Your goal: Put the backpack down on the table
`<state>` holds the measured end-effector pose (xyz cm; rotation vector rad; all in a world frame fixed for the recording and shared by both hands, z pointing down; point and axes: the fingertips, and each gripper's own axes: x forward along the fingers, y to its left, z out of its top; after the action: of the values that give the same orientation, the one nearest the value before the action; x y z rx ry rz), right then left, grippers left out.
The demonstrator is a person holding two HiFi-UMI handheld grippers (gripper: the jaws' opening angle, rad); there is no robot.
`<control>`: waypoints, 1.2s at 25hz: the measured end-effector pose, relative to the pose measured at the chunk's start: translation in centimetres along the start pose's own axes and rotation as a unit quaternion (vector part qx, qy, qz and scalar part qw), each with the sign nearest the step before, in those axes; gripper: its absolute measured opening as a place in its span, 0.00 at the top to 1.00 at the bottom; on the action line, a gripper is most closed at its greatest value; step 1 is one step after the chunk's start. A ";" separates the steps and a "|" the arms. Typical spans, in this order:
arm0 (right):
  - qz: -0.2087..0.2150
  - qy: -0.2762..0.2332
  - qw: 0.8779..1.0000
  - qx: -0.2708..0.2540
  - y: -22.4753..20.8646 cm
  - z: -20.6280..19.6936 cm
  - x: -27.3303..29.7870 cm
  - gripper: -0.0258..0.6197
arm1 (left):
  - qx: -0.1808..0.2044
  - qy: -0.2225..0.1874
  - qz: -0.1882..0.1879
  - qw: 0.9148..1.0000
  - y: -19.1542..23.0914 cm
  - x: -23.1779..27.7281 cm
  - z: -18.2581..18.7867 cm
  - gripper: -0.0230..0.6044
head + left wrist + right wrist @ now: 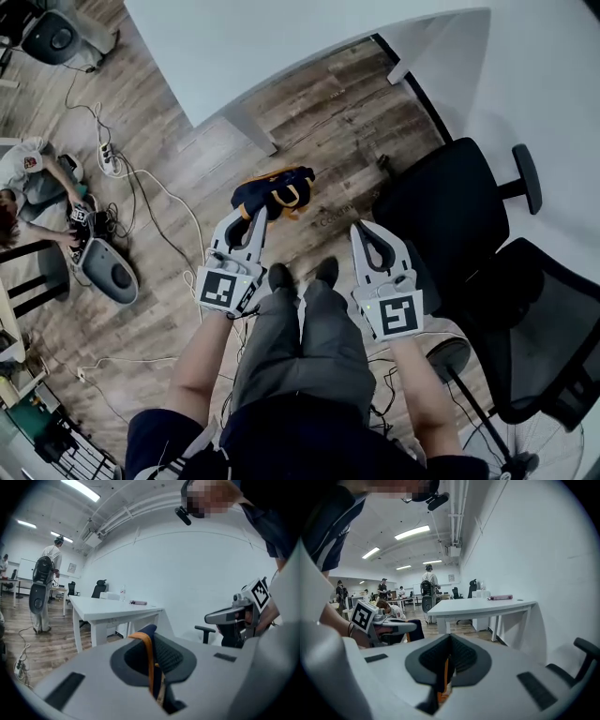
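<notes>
White table (281,56) at twelve o'clock, wood floor below. Left gripper (255,218) clamps the backpack (272,192) by its strap (149,658). Right gripper (365,229), at three o'clock, is pinched on an orange strip (446,670).

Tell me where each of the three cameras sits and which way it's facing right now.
Head view: on the person's head, facing steeply down at the wooden floor; shows grey-trousered legs, the left hand-held gripper clamping the navy-and-orange fabric backpack, the right hand-held gripper.
Left gripper view: rides the left one, facing about level past the pinched orange strap toward the white rectangular table.
Right gripper view: rides the right one, facing the same table.
Shared: both gripper views show the table, the person's dark shirt and the other hand-held gripper.
</notes>
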<state>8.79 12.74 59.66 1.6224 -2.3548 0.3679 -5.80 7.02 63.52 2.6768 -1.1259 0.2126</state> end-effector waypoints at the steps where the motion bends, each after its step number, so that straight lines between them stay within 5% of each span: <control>1: -0.001 0.000 1.000 0.001 0.0 0.8 -0.4 0.96 | 0.000 -0.002 -0.002 1.000 -0.3 -0.4 1.3 0.94; 19: 0.001 -0.027 0.999 -0.032 -0.6 14.6 -8.3 0.96 | 0.029 -0.069 -0.029 0.997 -7.0 -7.2 23.9 0.94; 30: 0.002 -0.078 0.996 -0.050 -3.1 21.9 -10.5 0.96 | 0.033 -0.109 0.000 0.993 -8.5 -7.4 33.2 0.94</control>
<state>13.78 13.16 35.73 1.6544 -2.4461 0.1237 -3.39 9.07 28.63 2.8130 -1.1987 -0.0466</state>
